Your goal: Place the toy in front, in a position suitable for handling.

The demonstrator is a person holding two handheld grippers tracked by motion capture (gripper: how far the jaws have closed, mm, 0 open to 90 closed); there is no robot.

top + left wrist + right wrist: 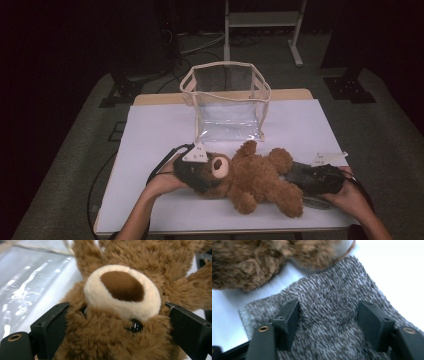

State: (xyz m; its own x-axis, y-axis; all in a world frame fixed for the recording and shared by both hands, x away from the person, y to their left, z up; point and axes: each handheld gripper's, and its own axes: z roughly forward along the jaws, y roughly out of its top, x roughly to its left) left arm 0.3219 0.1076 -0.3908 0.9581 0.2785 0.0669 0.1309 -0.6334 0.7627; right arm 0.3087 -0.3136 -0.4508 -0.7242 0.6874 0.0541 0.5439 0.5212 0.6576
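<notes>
At the near edge of the white tabletop (150, 135), the person's two forearms are coming in from the bottom of the high view, one hand on each tool. The left gripper (196, 172) is lying at the head of a brown teddy bear (252, 181). In the left gripper view its fingers (51, 327) are standing wide on either side of the bear's head (120, 315), the fur bulging between them and brushing both inner faces; whether the pads are actually pressing in I cannot tell, so the fingers are reading as spread around the head rather than clamped.

The right gripper (305, 175) is resting at the bear's feet. In the right gripper view its fingers (288, 320) are standing well apart and pressing down onto a grey knitted cloth (332, 322) that is lying flat on the tabletop; the cloth is spreading under and between them, not pinched.

The bear is lying on its back across the near half of the tabletop, head to the person's left, legs to the right, one arm raised toward the far side.

Just beyond the bear, a clear plastic bag (227, 100) with cream trim is standing upright and open near the far edge.
</notes>
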